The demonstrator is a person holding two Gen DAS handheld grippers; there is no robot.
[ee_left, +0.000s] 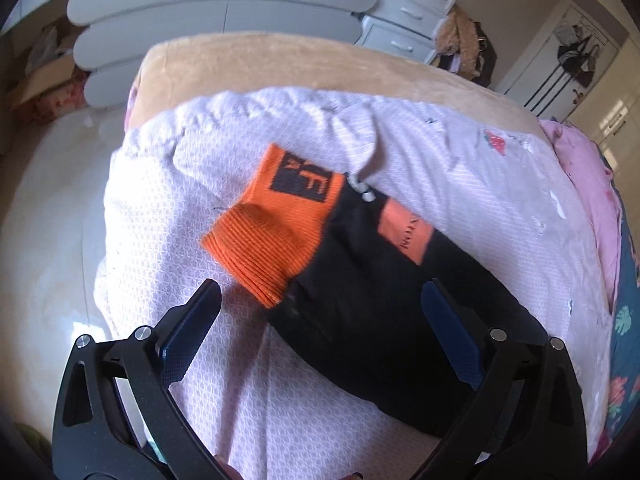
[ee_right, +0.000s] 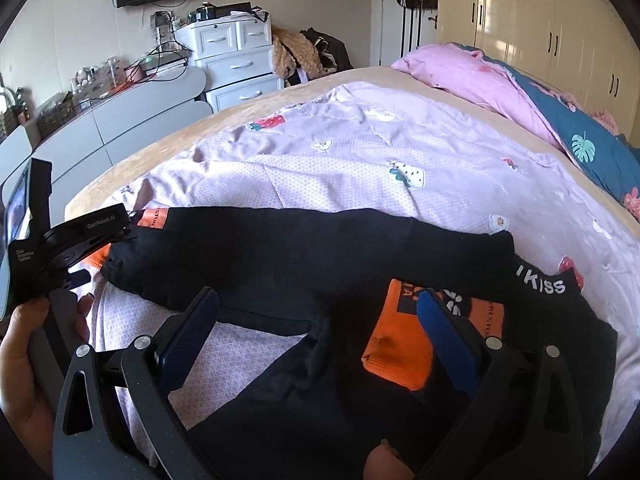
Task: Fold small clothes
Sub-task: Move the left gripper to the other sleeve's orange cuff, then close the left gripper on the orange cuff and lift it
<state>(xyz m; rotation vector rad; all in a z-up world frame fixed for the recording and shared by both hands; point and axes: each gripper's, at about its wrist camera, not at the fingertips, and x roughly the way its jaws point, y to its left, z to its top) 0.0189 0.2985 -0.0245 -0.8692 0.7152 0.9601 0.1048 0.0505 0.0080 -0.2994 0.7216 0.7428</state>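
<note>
The black cotton garment with orange ribbed cuffs [ee_right: 320, 264] lies spread across the pale lilac patterned bedspread [ee_right: 360, 160], filling the lower half of the right wrist view. One sleeve runs toward the left edge of that frame, and an orange knitted cuff with a dark letter block [ee_left: 276, 220] sits folded over the body at the centre of the left wrist view.

The left gripper [ee_left: 320, 320] hovers just above the cloth with its blue-padded fingers spread wide, one over bare bedspread and one over black fabric, holding nothing. The right gripper [ee_right: 320, 332] is likewise spread wide and empty, its fingers straddling the garment's middle near the second orange cuff [ee_right: 400, 352]. In the right wrist view the left tool shows at the left edge near the sleeve end, with the person's hand [ee_right: 24, 360] on its handle.

The main risk, as I judge it, is a pinch that takes the bedspread along with the garment, since both are thin and lie flat together; lifting would then drag the cover and spoil the fold. A grip on only one layer of the doubled sleeve could also let the cuff flop open
</note>
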